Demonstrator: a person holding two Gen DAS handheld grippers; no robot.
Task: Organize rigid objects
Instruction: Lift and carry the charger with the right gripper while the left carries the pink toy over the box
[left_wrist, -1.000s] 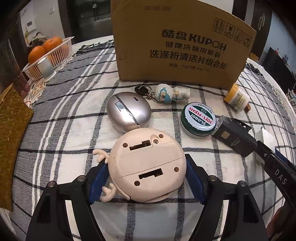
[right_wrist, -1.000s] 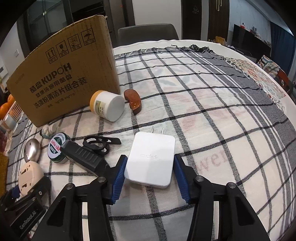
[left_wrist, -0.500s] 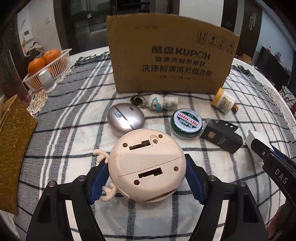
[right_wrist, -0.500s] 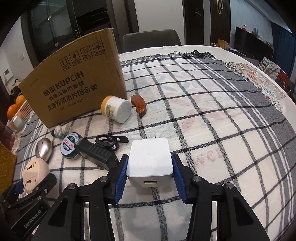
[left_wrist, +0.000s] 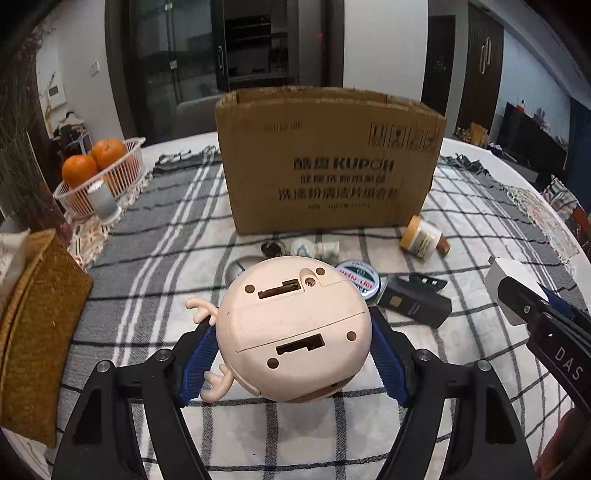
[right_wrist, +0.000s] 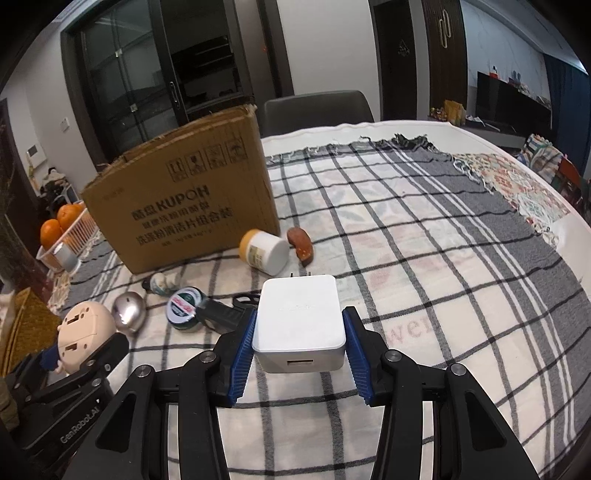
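Note:
My left gripper (left_wrist: 291, 343) is shut on a round beige toy with small antlers (left_wrist: 291, 328), held above the table; it also shows in the right wrist view (right_wrist: 83, 332). My right gripper (right_wrist: 299, 339) is shut on a white plug charger (right_wrist: 299, 321), lifted above the cloth; the charger shows at the right edge of the left wrist view (left_wrist: 513, 284). An open cardboard box (left_wrist: 328, 170) stands upright behind the objects, also in the right wrist view (right_wrist: 184, 199).
On the checked cloth (right_wrist: 424, 258) lie a silver mouse (right_wrist: 127, 312), a green tin (left_wrist: 356, 278), a black device (left_wrist: 413, 302), a keychain figure (left_wrist: 314, 249), a white jar (right_wrist: 264, 251) and a brown piece (right_wrist: 301, 245). A basket of oranges (left_wrist: 99, 173) and a woven mat (left_wrist: 37, 332) are left.
Both grippers have risen with their objects and tilted up, so the box top and room now show. The charger left the cloth during the last second.

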